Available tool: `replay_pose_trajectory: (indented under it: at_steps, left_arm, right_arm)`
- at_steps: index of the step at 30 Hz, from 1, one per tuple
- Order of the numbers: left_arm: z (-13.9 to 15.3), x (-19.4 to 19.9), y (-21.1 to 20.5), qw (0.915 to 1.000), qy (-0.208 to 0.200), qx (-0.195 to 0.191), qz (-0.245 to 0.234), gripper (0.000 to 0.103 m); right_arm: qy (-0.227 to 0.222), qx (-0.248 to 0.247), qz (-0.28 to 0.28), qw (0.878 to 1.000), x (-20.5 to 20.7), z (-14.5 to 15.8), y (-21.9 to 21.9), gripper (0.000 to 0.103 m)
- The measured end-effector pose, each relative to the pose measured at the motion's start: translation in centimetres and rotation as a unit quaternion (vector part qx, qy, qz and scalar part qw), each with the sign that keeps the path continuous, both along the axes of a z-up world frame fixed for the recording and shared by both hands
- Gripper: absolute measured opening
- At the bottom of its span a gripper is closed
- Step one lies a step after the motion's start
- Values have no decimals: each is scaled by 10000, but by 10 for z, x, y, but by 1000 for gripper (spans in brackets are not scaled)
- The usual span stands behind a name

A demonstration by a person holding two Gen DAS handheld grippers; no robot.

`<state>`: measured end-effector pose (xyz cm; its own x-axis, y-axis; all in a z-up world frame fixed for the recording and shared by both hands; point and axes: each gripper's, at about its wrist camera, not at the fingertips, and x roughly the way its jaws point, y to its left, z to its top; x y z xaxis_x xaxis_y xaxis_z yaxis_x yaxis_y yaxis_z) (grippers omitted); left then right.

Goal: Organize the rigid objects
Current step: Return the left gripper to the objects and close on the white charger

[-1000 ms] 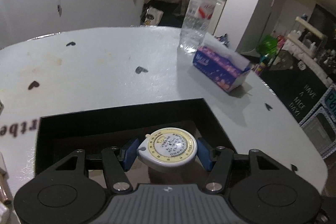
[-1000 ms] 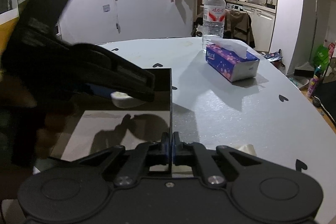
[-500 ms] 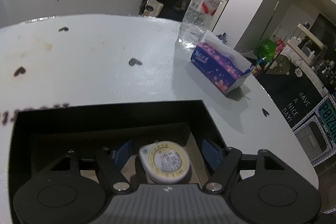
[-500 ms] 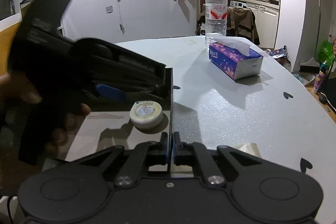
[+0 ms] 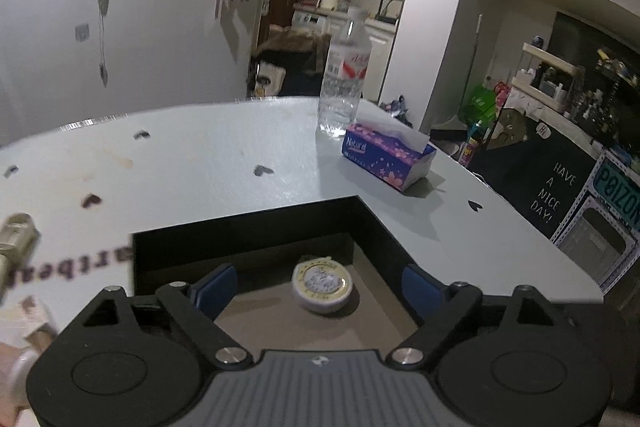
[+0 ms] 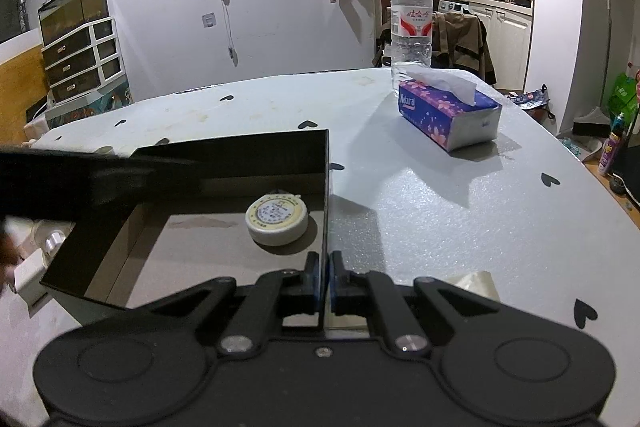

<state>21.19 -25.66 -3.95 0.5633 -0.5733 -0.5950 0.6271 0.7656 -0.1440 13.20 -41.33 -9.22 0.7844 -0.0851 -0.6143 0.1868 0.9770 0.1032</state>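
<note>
Left claw [image 5: 316, 287]: jaws apart and just been opening; blue pads either side above the box, nothing pressed between them.
Left claw, seen from right wrist: blurred dark shape at left edge [image 6: 92, 183], over the box's far-left corner.
Right claw [image 6: 325, 277]: jaws together, clamped on the box's right wall near its front end.
Black box [image 5: 384, 239]: open-topped, shallow, dark walls, brown-grey floor; sits on the bench, also seen at [image 6: 240, 151].
Box contents: one round tape measure [image 5: 322, 283], white case with yellow-ringed label face up; lies flat on the box floor, free of both claws. From right wrist it lies toward the right wall [image 6: 277, 220], close to it but apart.
Bench [image 5: 200, 163]: pale grey, small dark heart marks scattered.
Tissue box [image 6: 448, 119]: purple, flowered, white tissue standing out of the top; well apart from the black box, on the bench beyond it.
Water bottle [image 6: 411, 27]: clear, upright, red-and-white label; just behind the tissue box.
Left margin: small pale objects on the bench beside the box, too blurred to tell.
</note>
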Motion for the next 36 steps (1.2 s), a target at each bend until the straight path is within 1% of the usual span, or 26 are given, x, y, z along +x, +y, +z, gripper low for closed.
replay_pose_trajectory:
  at_steps: [3,6,10,14,18,24,29,34,36]
  left_arm:
    - [4,-14,19,9998,-165,-53,45,96]
    - [7,-29,39,9989,-421,-84,198,102]
    - [6,-46,63,9967,-696,-66,410,103]
    - [-1,-57,89,9947,-772,-91,666,103]
    - [-14,-67,114,9905,-903,-67,1032,103]
    - [-35,-77,148,9842,-900,-43,1527,103]
    - [-55,-83,168,9783,-864,76,1882,103]
    - [-67,-78,182,9740,-776,101,2127,103]
    - [-70,-70,185,9750,-824,121,2059,103]
  right_arm:
    - [1,-2,0,10000,0,0,0,5]
    - [13,-133,68,9999,0,0,2,5]
    - [2,-197,113,9997,0,1,3,5]
    - [-15,-241,134,9996,0,1,4,5]
    - [-13,-310,178,9994,0,1,5,5]
    - [-62,-334,221,9992,-1,0,5,5]
    - [-100,-286,243,9992,-2,0,3,5]
    - [-104,-270,268,9992,-2,0,2,6]
    - [-100,-250,278,9993,-2,0,1,6]
